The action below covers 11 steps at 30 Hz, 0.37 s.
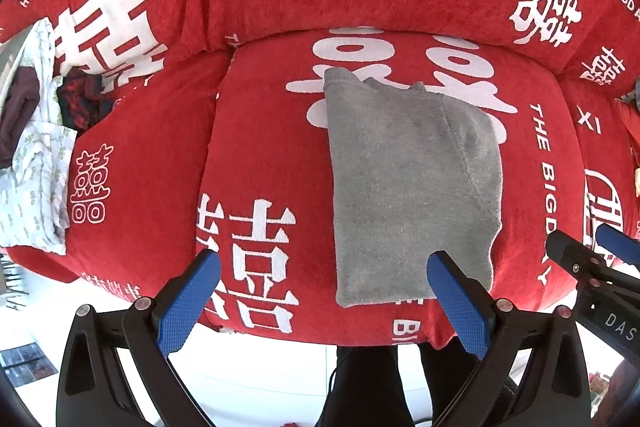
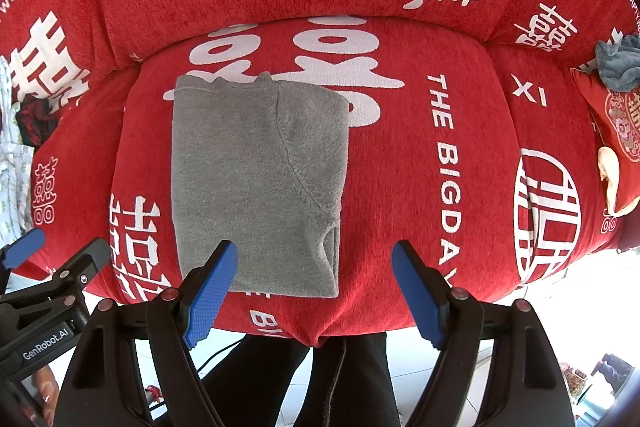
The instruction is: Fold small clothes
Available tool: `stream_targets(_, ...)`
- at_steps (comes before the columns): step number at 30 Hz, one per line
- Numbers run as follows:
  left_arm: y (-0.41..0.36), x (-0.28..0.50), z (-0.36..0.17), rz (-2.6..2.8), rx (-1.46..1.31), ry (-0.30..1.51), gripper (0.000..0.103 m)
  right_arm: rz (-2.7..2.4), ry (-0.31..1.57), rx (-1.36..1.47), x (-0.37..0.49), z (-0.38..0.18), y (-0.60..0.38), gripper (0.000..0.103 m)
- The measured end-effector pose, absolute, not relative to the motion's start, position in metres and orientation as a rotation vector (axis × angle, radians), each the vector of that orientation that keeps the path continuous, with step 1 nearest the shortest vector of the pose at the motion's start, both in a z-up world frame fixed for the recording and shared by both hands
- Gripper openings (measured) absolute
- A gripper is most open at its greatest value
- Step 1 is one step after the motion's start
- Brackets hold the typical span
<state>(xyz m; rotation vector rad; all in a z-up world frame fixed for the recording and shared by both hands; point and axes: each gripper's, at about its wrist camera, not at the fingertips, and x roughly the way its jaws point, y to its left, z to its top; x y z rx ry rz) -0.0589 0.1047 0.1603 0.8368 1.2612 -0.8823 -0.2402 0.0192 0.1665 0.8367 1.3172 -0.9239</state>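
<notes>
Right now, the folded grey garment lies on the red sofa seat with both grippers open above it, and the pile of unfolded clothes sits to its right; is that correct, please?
Not quite: the pile of unfolded clothes sits to the left of the grey garment, as the left wrist view shows. The rest holds: it lies folded on the red sofa seat, with the left gripper and right gripper open above it.

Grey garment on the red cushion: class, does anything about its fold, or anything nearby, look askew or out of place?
The grey garment lies flat in a fairly neat rectangle; only its far edge is uneven. The oddity is the pile of clothes at the left of the red cushion: crumpled and unfolded.
</notes>
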Motion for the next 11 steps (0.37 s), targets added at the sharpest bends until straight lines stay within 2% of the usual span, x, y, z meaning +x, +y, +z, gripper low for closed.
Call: stream_targets(11,0.1023,-0.0590,0.1631,-0.899,0.832,1.242,0.103,-0.926,1.315,0.842,-0.2406,0.1667,0.0203,0.082)
